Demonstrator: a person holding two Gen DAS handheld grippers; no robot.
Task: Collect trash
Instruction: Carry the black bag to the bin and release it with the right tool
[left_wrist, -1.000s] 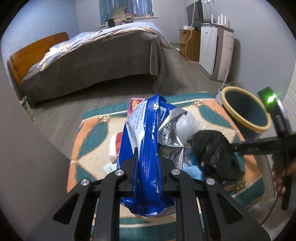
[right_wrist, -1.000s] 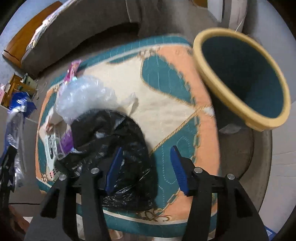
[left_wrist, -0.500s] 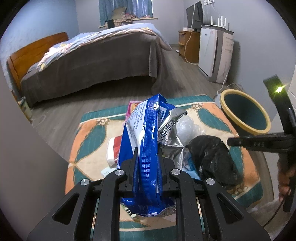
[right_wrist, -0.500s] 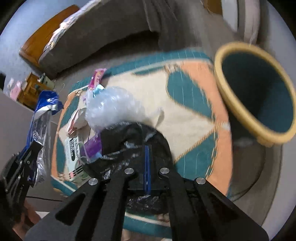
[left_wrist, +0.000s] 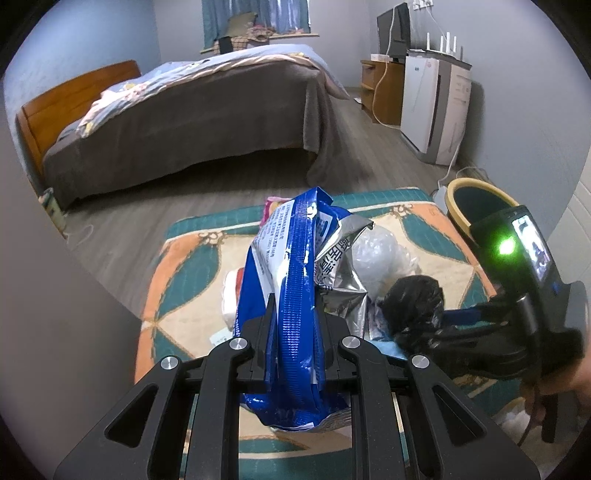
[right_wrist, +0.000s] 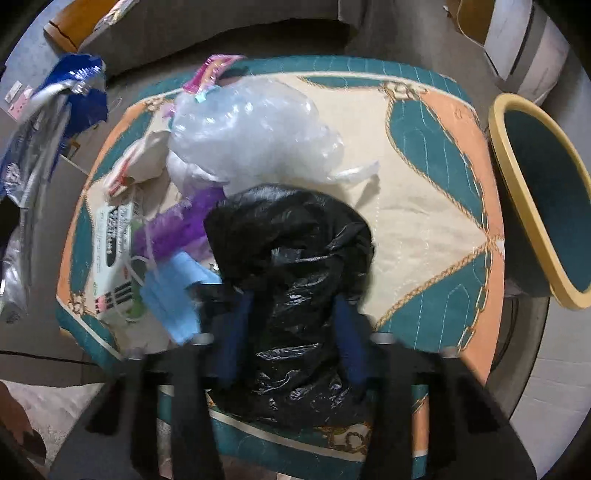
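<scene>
My left gripper is shut on a blue and silver snack bag and holds it upright above the patterned table. The bag also shows at the left edge of the right wrist view. My right gripper is open, its blue pads on either side of a crumpled black plastic bag lying on the table. The black bag also shows in the left wrist view. A clear plastic bag, a purple wrapper, a blue face mask and a white packet lie beside it.
A yellow-rimmed teal bin stands right of the table, also in the left wrist view. A pink wrapper lies at the table's far edge. A bed and a white appliance stand beyond.
My right gripper was open one second ago, shut half a second ago, and is open again around the black bag. My left gripper still holds the snack bag in the same place.
</scene>
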